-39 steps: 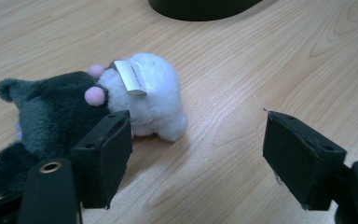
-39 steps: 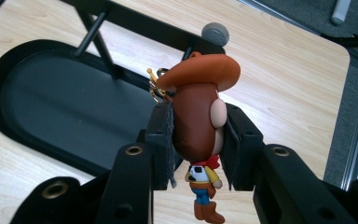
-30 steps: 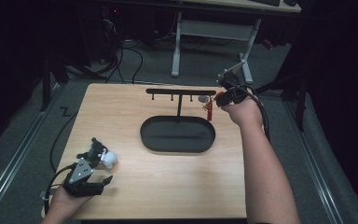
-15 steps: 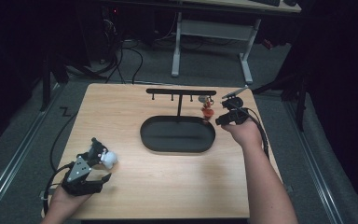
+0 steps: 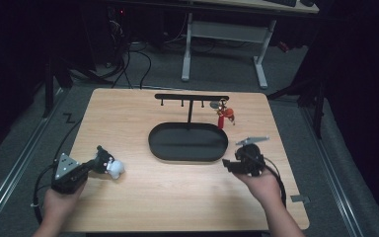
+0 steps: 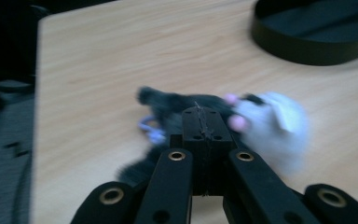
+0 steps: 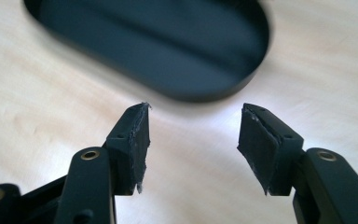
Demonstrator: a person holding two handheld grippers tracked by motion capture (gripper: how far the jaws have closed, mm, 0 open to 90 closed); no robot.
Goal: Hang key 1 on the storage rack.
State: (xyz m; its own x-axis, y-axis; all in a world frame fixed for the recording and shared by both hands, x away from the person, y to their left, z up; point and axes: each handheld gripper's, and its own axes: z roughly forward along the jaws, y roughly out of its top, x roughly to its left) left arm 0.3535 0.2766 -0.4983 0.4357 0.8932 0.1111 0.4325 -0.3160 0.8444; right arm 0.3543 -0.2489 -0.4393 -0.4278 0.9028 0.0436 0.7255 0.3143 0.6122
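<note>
We work over the wooden table (image 5: 177, 197), the black oval tray (image 5: 188, 141) ahead of both claws and its hook rack (image 5: 191, 97) already carrying a red keychain (image 5: 223, 117). Our right gripper (image 7: 193, 140) hangs spread and empty. Our left gripper (image 6: 204, 126) is pressed together, seemingly pinching the grey-and-white plush keychain (image 5: 109, 165) at its tips. Next, we judge, lift it toward a free hook.

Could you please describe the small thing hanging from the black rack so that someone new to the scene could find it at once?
Start at the wooden table and find the black oval tray near its middle. Behind the tray stands a black T-shaped rack with a row of hooks. From the hook nearest its right end hangs a red keychain, the only red thing on the table and the only thing on the rack.
</note>
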